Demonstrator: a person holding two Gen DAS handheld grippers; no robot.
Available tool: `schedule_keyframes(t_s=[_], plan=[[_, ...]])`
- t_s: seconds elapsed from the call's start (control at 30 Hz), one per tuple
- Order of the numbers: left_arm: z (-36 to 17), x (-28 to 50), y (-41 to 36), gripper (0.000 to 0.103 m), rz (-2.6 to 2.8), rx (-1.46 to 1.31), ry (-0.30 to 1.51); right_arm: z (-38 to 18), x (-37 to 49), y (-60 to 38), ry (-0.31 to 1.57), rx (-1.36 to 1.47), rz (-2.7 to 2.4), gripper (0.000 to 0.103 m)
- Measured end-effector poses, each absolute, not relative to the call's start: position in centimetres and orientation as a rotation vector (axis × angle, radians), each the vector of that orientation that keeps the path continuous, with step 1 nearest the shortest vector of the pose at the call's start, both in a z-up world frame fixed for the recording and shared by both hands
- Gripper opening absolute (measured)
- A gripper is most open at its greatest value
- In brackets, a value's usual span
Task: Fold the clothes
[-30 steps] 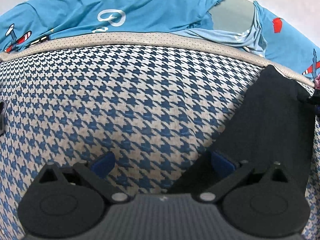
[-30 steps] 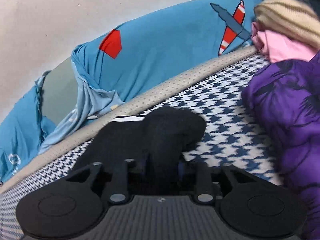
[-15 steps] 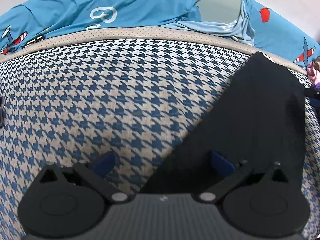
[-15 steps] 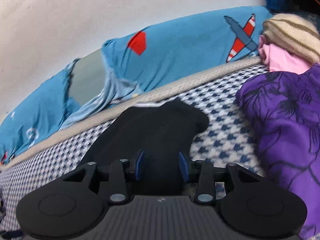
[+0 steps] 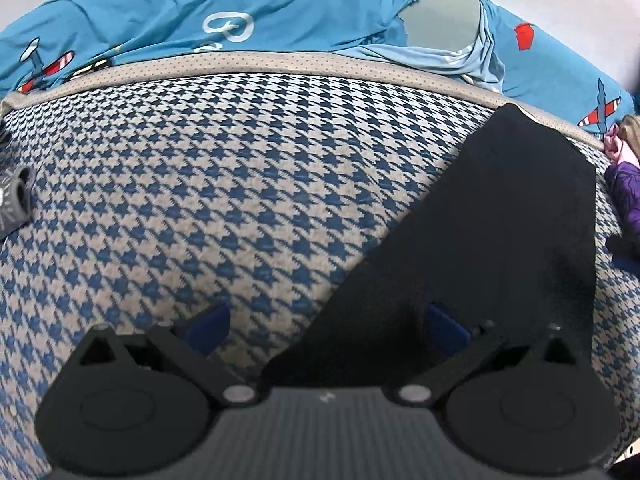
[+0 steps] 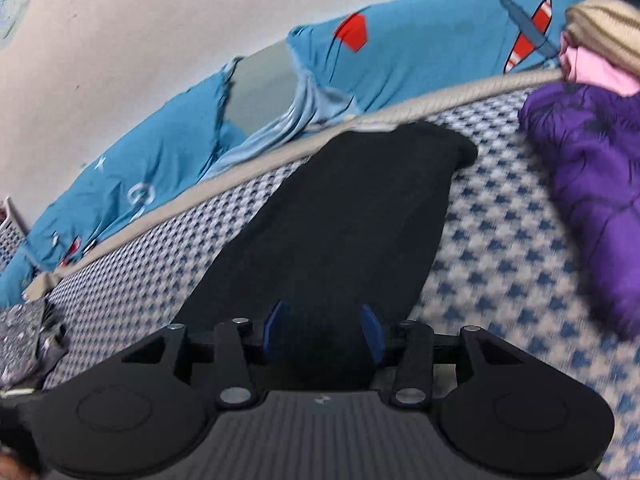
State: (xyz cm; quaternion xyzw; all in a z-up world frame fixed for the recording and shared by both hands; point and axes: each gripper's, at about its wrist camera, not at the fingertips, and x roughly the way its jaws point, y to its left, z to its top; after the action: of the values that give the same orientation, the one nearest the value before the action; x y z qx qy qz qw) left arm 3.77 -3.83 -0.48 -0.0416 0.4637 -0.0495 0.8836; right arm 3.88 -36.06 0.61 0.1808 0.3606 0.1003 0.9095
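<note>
On houndstooth cover, black garment

The left gripper is angled steeply downward with its blue-padded jaws spread wide; the black garment lies under its right finger and nothing is pinched between the pads. The right gripper tilts down more shallowly, its jaws partway apart and just now opening, with the garment's near end between the blue pads, which no longer visibly press it.
</note>
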Motion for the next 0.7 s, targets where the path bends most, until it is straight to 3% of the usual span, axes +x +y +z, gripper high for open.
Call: schedule_keyframes(t_s=[0.37,0.7], plan=[[0.0,1.6,-2.8,0.103,-0.095,-0.107,0.97,-1.0,-0.7,-34.4,0.824,0.399,0.291,0.043],[0.0,-0.6,-2.3,0.103,-0.086,-0.145,0.976,-0.3,-6.0,-31.4,0.786,0.304,0.466,0.044]])
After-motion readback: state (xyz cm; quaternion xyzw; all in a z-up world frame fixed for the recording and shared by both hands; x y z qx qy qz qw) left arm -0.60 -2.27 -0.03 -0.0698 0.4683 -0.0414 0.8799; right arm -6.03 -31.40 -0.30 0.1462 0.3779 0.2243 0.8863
